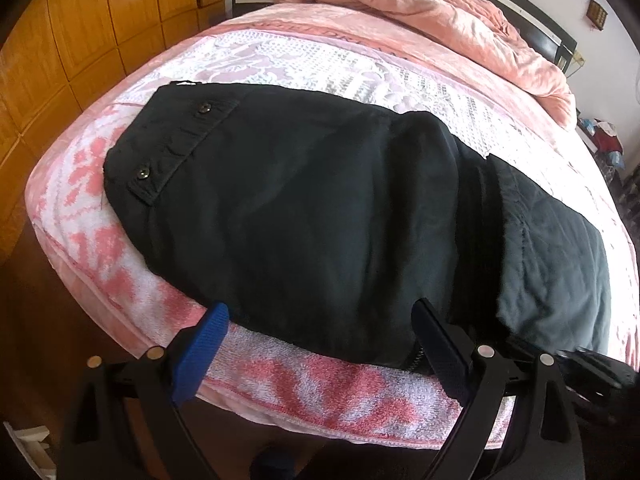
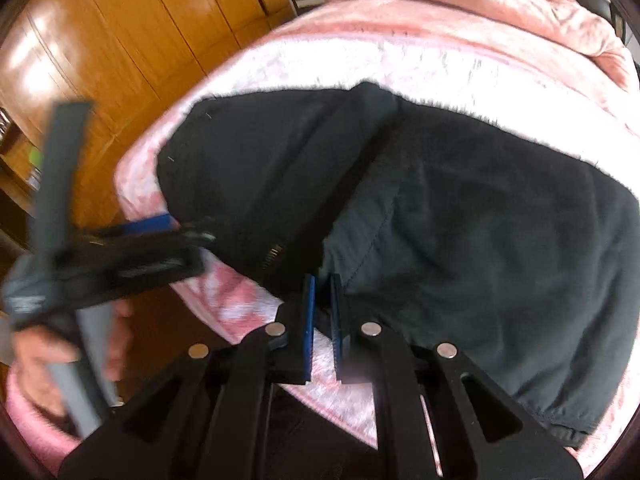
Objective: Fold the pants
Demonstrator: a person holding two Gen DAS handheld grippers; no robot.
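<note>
Now my left tool (image 1: 320, 316) apart at the pants (image 1: 304, 216) edge, right tool (image 2: 323, 292) nearly together, on bed (image 1: 304, 396).

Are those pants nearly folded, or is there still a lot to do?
Partly. The black pants lie flat on the bed, one layer already over another. The left gripper is open at the near edge; the right gripper is nearly closed, seemingly holding nothing. Further folds remain.

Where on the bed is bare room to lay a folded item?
Bare blanket lies between the black pants and the bunched pink quilt. A narrow strip runs along the near edge. The pants fill the middle.
</note>
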